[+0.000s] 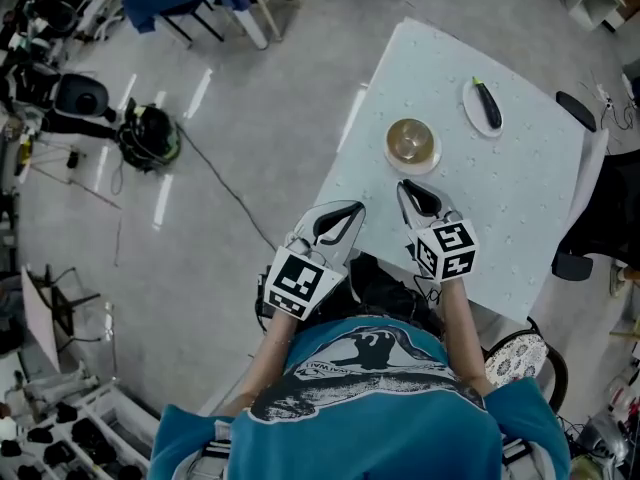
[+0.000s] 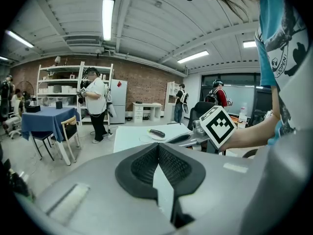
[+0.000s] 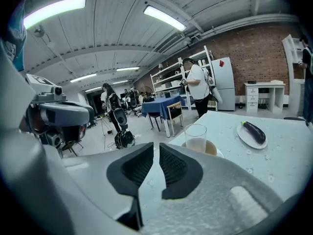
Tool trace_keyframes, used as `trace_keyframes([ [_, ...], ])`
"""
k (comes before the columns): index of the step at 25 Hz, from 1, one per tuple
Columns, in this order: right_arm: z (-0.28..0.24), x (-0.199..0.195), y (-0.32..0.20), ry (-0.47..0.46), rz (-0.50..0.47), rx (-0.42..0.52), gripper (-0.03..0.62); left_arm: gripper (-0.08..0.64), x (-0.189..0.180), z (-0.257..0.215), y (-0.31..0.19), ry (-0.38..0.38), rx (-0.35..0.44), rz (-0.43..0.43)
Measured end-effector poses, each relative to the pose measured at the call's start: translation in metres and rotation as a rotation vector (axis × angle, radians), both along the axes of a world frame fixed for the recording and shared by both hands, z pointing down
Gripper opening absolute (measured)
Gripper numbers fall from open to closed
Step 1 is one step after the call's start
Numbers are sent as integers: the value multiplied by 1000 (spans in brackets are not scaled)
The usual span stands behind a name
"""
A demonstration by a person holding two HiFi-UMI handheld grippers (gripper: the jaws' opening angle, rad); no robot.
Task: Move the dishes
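While the head view leaves it unclear, left gripper (image 2: 159, 145) is closed, right gripper (image 3: 156, 145) slightly parted.

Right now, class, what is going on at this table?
A person is at the white table with a claw in each hand. Neither holds anything: the left claw is shut, and the right claw has its jaws slightly apart. Both hover short of the dishes: a glass on its dish and an eggplant on a plate.
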State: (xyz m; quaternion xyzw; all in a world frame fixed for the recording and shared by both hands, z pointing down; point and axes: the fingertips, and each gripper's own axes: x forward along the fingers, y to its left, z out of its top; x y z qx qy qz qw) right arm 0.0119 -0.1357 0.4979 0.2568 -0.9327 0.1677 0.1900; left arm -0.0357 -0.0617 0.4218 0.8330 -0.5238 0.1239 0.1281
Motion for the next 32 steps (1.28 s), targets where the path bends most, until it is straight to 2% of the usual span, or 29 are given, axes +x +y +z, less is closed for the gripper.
trace_keyframes([
  [4,8,8,-13,22,57,-9,74,14,2,1,-2,-1,-5,27],
  [8,17,12,-28,54,122,-21,152,14,-3,1,-9,-2,-13,69],
  [18,35,7,-73,154,266,-23,303,14,-15,-9,-53,-18,18,246],
  [24,51,-2,-97,225,319,-25,328,14,-26,-10,-75,-20,25,312],
  [32,84,-6,-114,299,360,-80,330,14,-30,-4,-82,-26,15,389],
])
